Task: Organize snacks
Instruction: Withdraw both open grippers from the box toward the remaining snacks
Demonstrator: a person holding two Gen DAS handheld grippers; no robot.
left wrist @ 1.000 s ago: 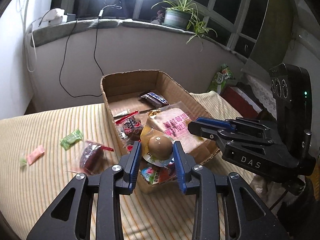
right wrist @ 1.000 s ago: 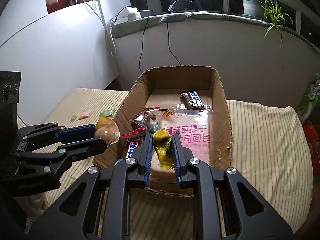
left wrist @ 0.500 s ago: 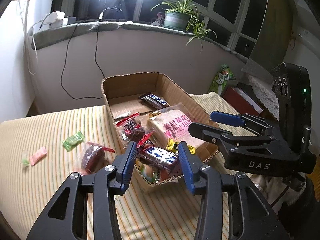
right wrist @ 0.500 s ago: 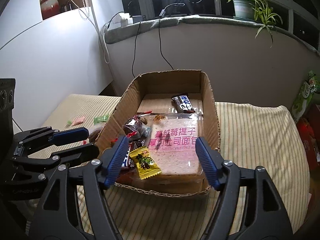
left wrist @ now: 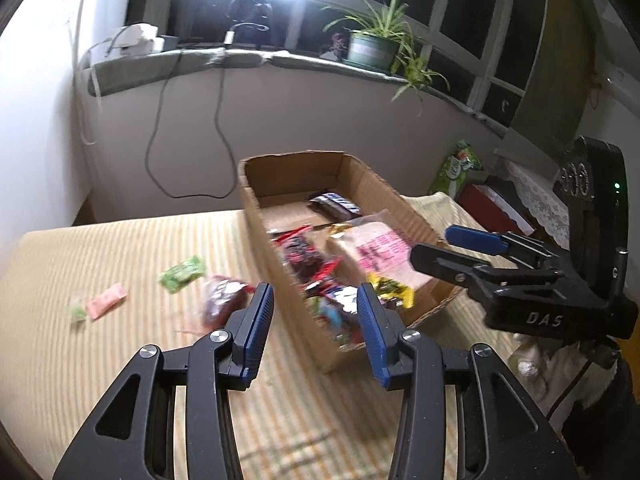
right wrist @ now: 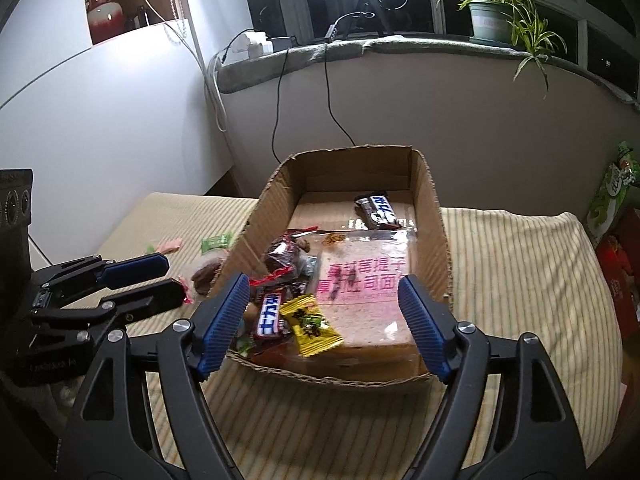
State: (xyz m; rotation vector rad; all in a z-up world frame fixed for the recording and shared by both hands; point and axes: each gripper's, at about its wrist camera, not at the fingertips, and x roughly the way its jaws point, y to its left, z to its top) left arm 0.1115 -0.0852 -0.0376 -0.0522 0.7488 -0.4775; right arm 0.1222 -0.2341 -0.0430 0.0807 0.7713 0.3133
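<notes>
Bedspread (right wrist: 520, 280), cream with thin stripes, covers the whole work surface in both wrist views. Cardboard box (right wrist: 434, 216) sits open-topped at its middle, long axis running near to far; the left wrist view shows it right of centre, blurred.

Left gripper (left wrist: 316, 320) hangs over the near left corner of the box, fingers apart, nothing between them. Right gripper (right wrist: 322, 320) hangs over the near end of the box, fingers spread wide, nothing between them.

Inside the box, the largest item is a bagged bread slice (right wrist: 372, 292) with pink print, lying flat against the right wall at the near end. Dark chocolate bar (right wrist: 378, 210) lies alone at the far end. Second chocolate bar (right wrist: 270, 314) with a white-on-blue label lies near the front left, and a yellow candy (right wrist: 310, 326) rests just right of it, overlapping the bread bag's near left corner. Red-and-dark wrapped snacks (right wrist: 286, 258) are heaped along the left wall.

Outside the box, on the bedspread to its left: a dark red wrapped snack (left wrist: 222, 304) just beside the wall, a green candy (left wrist: 182, 274) farther left, and a pink candy (left wrist: 106, 300) farthest left. All three lie apart from one another.
</notes>
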